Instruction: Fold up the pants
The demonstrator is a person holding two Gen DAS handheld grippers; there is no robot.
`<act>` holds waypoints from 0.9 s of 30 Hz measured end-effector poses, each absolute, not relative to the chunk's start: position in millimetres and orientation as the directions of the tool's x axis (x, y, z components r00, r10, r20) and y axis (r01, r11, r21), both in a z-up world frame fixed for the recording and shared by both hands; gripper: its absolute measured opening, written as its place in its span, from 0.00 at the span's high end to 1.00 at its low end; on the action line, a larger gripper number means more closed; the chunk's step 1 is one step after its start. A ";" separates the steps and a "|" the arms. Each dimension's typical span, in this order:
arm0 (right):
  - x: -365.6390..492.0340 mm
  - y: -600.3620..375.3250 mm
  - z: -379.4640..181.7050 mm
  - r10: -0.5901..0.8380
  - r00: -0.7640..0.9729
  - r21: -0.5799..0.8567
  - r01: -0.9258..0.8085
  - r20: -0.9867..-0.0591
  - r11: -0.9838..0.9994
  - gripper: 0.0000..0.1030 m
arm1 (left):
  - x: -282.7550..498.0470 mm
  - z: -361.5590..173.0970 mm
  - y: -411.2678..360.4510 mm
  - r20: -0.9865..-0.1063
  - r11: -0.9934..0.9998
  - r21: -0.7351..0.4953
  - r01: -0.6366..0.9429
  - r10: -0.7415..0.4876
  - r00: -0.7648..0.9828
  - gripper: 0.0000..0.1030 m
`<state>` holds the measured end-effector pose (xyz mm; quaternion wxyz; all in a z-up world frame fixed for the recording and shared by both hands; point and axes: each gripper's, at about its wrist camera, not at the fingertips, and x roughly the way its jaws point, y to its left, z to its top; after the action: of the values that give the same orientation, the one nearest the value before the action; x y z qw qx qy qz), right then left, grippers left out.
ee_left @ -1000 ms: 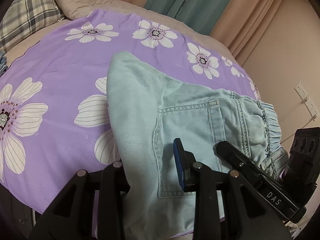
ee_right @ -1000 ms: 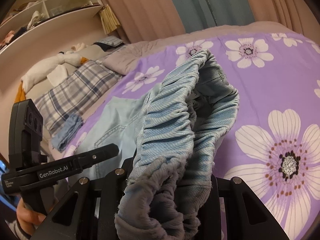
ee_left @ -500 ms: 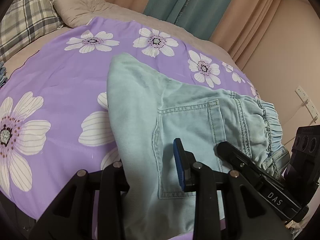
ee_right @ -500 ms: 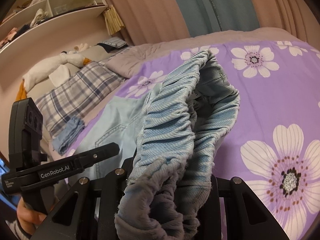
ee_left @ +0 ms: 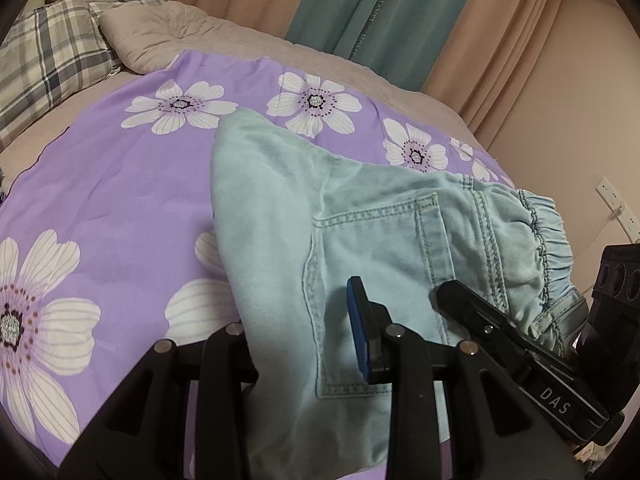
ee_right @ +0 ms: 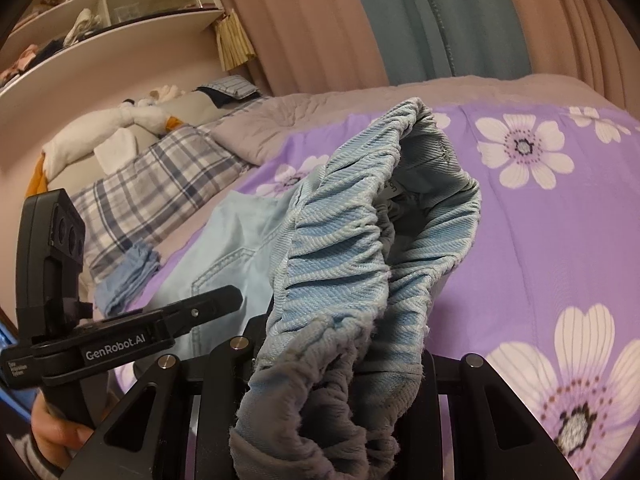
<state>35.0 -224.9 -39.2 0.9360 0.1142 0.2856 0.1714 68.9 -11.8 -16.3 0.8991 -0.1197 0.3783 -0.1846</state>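
Holding light-blue jeans over the floral bedsheet.
My left gripper and right gripper are both clamped on denim, elastic waistband bunched.

A home bedroom — a bed spread with a purple flowered sheet, a plaid pillow at its head, peach and teal curtains behind, and wall shelves stuffed with folded clothes — plainly lived in.

"DAS" on right tool; "GenRobot.AI" on left tool.
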 end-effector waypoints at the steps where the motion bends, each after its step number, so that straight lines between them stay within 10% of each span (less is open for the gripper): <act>1: 38.6 -223.8 -38.8 0.387 0.778 0.310 -0.257 -0.495 0.915 0.67 | 71.5 -15.9 -11.2 -0.636 0.904 -0.353 0.241 -0.421 0.647 0.72; 27: 98.0 -202.8 -49.6 0.402 0.754 0.294 -0.283 -0.520 0.913 0.67 | 140.3 -31.7 -6.4 -0.660 0.927 -0.305 0.221 -0.372 0.652 0.71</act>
<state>98.0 -202.8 -49.6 0.9312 0.0990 0.2986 0.1839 140.3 -6.4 -31.7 0.9035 -0.0991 0.3832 -0.1641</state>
